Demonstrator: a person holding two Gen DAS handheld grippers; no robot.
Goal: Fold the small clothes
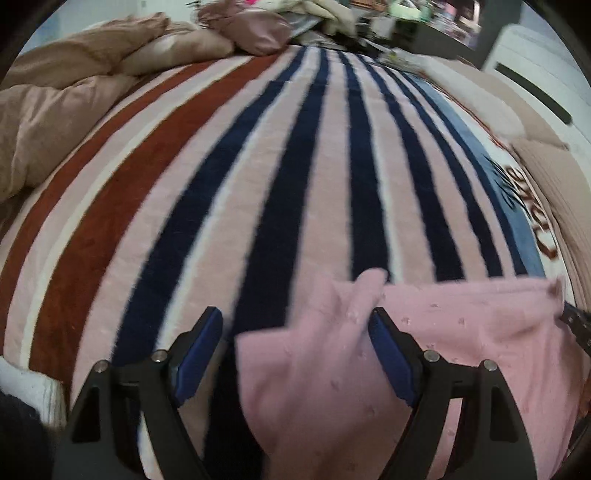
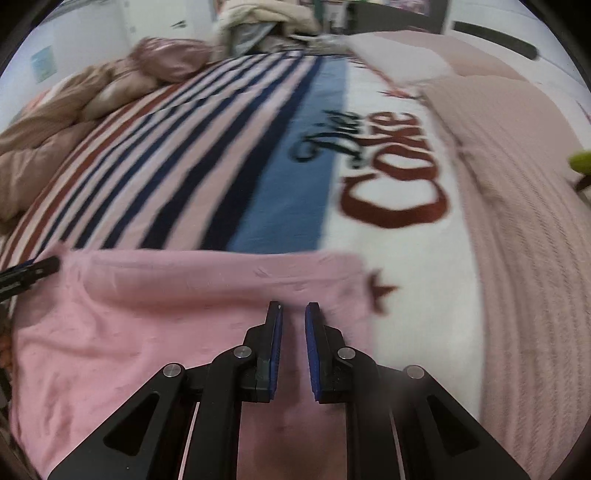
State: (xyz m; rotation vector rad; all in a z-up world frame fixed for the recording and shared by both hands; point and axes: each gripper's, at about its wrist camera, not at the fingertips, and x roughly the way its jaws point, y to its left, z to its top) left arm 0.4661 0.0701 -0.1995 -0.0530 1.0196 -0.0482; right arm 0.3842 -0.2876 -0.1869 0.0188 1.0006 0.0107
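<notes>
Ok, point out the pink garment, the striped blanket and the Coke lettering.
Pink garment (image 2: pixel 147 314): right wrist view, flat middle of the cloth.
Striped blanket (image 1: pixel 280 177): left wrist view, a navy stripe.
Coke lettering (image 2: pixel 391 199): right wrist view, the red C.

Pink garment running off the bottom edge, clutter at the bed's far end blurring past recognition, blanket lettering smearing, right gripper mostly cropping out.
</notes>
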